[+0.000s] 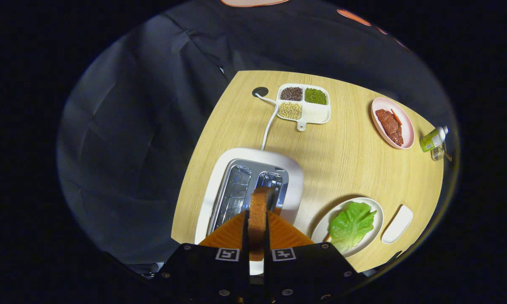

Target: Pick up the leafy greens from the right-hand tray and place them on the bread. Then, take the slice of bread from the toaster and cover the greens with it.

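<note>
My gripper (256,230) pinches a slice of bread (258,211) edge-on, both fingers pressed on its faces; the slice hangs above the right slot of the toaster (293,177), clear of its rim. The left slot stands open. Right of the toaster lies a white plate (378,213) with the leafy greens (351,224) spread on it; whether bread lies under them I cannot tell. Just right of the plate rests a small white oblong dish (397,223). Open wooden table (346,156) separates these from the far items: a divided tray (316,115) of three kinds of beans, the toaster's white cord (269,124) running to a hole, a pink plate (407,131) of meat (390,126) far right, and a green bottle (433,138) at the table's right edge. Dark cloth walls the booth left and far.
</note>
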